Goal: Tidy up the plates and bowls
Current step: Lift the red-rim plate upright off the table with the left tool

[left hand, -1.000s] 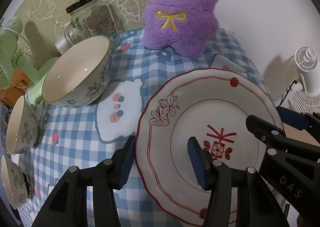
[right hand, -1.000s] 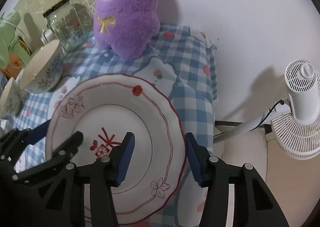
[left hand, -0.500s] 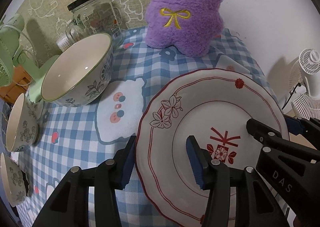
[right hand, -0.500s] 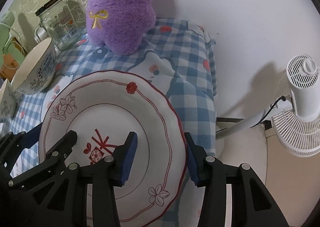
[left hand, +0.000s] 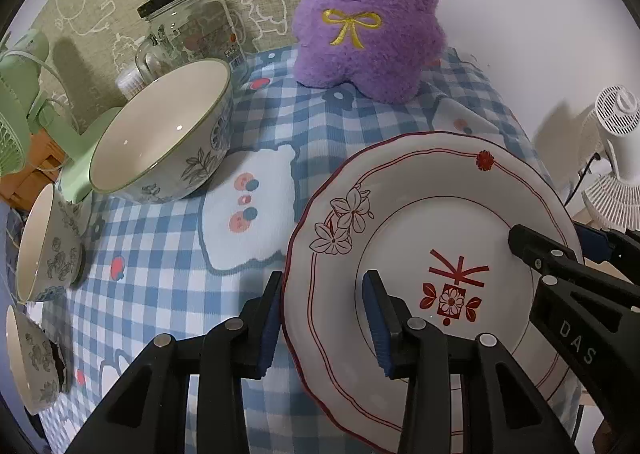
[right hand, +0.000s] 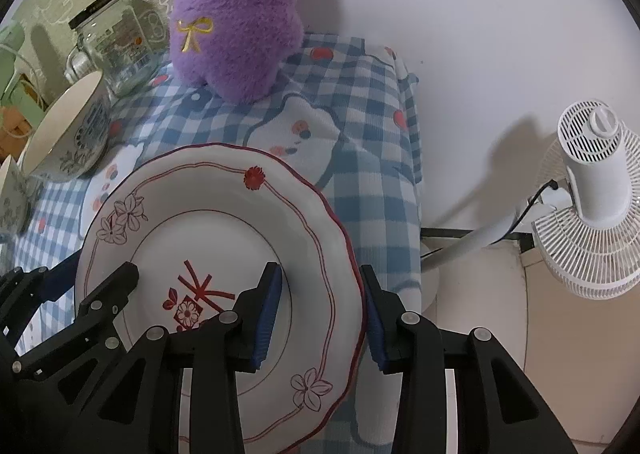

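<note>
- Straddling opposite rims of the red-flowered plate point(left hand: 420, 222), the left hand-held gripper point(left hand: 320, 318) and right hand-held gripper point(right hand: 320, 310) are closing, pads not yet visibly pinching.
- Resting on the checked surface point(left hand: 160, 274), the plate is lying between them, equally near both.

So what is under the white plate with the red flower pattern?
Under the white plate with red flower pattern only the blue and white checked tablecloth shows around its rim. Whatever lies directly beneath its middle is covered. One finger of each gripper reaches past the rim's outer edge.

Glossy ceramic plate point(left hand: 420, 190) — woven checked tablecloth point(left hand: 160, 278), fuzzy plush toy point(left hand: 372, 34).
</note>
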Action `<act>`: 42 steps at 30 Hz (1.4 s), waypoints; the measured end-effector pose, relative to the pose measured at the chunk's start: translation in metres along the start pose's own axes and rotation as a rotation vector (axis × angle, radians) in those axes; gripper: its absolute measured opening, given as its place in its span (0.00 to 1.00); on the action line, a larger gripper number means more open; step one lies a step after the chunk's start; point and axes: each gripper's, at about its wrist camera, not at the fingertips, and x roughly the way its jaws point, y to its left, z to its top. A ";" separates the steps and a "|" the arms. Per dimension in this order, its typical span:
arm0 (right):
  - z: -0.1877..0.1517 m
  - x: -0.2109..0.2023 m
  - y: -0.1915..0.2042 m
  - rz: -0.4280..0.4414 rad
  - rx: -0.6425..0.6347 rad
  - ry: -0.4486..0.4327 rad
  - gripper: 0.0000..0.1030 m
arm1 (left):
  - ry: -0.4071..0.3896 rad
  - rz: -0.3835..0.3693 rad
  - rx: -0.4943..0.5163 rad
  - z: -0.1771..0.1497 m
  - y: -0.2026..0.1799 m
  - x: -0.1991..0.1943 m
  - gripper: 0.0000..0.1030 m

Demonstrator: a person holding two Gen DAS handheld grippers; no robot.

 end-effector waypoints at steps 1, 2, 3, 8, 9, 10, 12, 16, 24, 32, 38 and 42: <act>-0.002 -0.001 0.000 -0.001 0.001 0.001 0.41 | 0.001 -0.001 0.001 -0.002 0.000 -0.001 0.38; -0.003 -0.002 0.000 -0.001 0.003 0.004 0.41 | 0.002 -0.003 0.004 -0.003 0.000 -0.002 0.38; -0.005 -0.004 0.001 -0.001 0.006 0.007 0.41 | 0.002 -0.002 0.010 -0.005 0.000 -0.003 0.38; -0.013 -0.012 0.004 -0.008 0.002 0.011 0.41 | 0.003 -0.008 0.019 -0.013 0.000 -0.011 0.38; -0.015 -0.014 0.005 -0.009 0.002 0.011 0.41 | 0.004 -0.009 0.019 -0.015 0.001 -0.014 0.38; -0.017 -0.016 0.006 -0.009 0.001 0.012 0.41 | 0.004 -0.008 0.020 -0.016 0.002 -0.016 0.38; -0.019 -0.020 0.008 -0.009 0.003 0.010 0.41 | 0.002 -0.007 0.021 -0.018 0.002 -0.020 0.38; -0.023 -0.031 0.013 -0.013 0.003 -0.003 0.41 | -0.006 -0.008 0.020 -0.020 0.006 -0.030 0.38; -0.032 -0.062 0.022 -0.028 0.003 -0.029 0.41 | -0.037 -0.015 0.026 -0.026 0.013 -0.056 0.38; -0.042 -0.092 0.033 -0.033 0.018 -0.054 0.41 | -0.065 -0.018 0.034 -0.036 0.023 -0.084 0.38; -0.052 -0.122 0.041 -0.047 0.028 -0.075 0.41 | -0.086 -0.025 0.046 -0.045 0.032 -0.108 0.38; -0.059 -0.144 0.047 -0.061 0.032 -0.090 0.41 | -0.103 -0.033 0.048 -0.051 0.037 -0.127 0.38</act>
